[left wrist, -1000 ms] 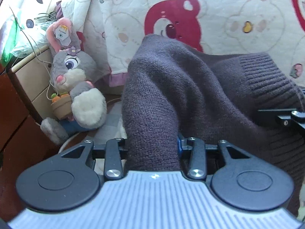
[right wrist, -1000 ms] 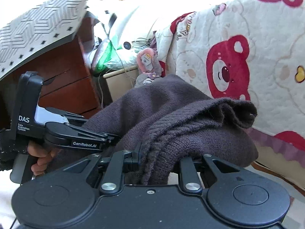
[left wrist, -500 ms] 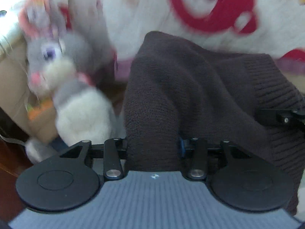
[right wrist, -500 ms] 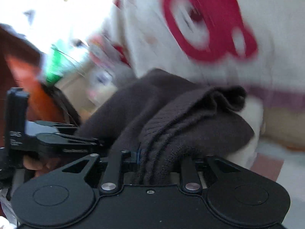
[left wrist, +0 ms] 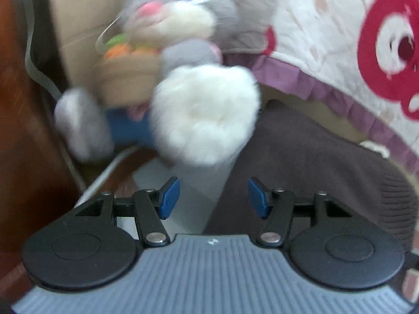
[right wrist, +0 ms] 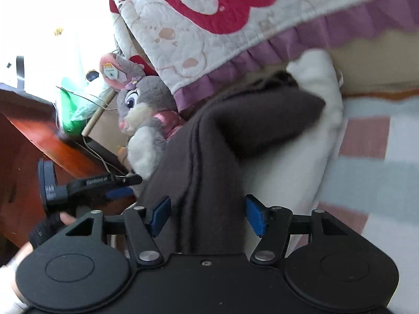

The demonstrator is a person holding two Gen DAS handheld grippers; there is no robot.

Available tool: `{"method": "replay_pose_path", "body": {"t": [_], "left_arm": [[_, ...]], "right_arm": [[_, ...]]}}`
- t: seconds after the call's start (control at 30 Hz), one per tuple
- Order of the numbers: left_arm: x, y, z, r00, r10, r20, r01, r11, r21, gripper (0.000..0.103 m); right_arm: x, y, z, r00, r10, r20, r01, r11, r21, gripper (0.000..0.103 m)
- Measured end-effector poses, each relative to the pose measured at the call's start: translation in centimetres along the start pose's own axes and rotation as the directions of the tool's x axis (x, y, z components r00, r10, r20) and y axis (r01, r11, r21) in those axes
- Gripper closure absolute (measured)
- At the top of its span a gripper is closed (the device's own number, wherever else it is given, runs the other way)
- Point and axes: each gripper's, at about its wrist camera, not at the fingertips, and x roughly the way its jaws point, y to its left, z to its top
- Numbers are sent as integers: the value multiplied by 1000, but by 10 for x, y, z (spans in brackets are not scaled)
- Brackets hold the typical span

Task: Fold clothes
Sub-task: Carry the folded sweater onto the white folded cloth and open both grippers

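The right tool [right wrist: 208, 216] points slightly downward, its blue pads spreading apart and no longer pressing the dark brown knit sweater [right wrist: 217, 157] that runs between them. The sweater's long axis stretches straight ahead of this tool, lying on the striped bed cover [right wrist: 366, 157] toward the bear-print quilt [right wrist: 209, 26]. The left tool [left wrist: 213, 198], tilted steeply down and also opening, has the sweater's edge at its right pad, beside a plush rabbit [left wrist: 183, 91].
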Motion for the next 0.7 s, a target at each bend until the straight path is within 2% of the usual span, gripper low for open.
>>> {"method": "replay_pose_path", "body": {"t": [0.1,0.2,0.3,0.37,0.43,0.5,0.6,0.7], "left_arm": [[-13,28,-29,1000,7,24,-5,996,-90,45],[-21,65,-63,999,-4,33,12,972,-234,45],[-18,92,-93,994,-106,34,110,916,-386,45],[-17,100,-106,982,-170,77,186,870,-457,44],[-16,102,-116,967,-223,125,255,824,-506,42],[-12,97,-120,952,-267,153,307,795,-522,39],[2,82,-123,945,-303,122,320,780,-538,36],[19,66,-123,953,-289,89,289,788,-543,36]], "right_arm": [[-2,-2,-10,1000,6,-11,-6,999,35,31],[-10,-2,-18,999,37,3,-37,996,76,30],[-15,0,-22,999,43,-1,-43,997,65,28],[-14,3,-22,999,31,-19,-30,999,45,28],[-11,5,-22,999,18,-28,-17,999,34,27],[-6,7,-23,999,0,-43,0,1000,16,26],[3,8,-28,998,-20,-63,20,1000,-4,24],[13,8,-33,996,-38,-77,37,999,-14,25]]}}
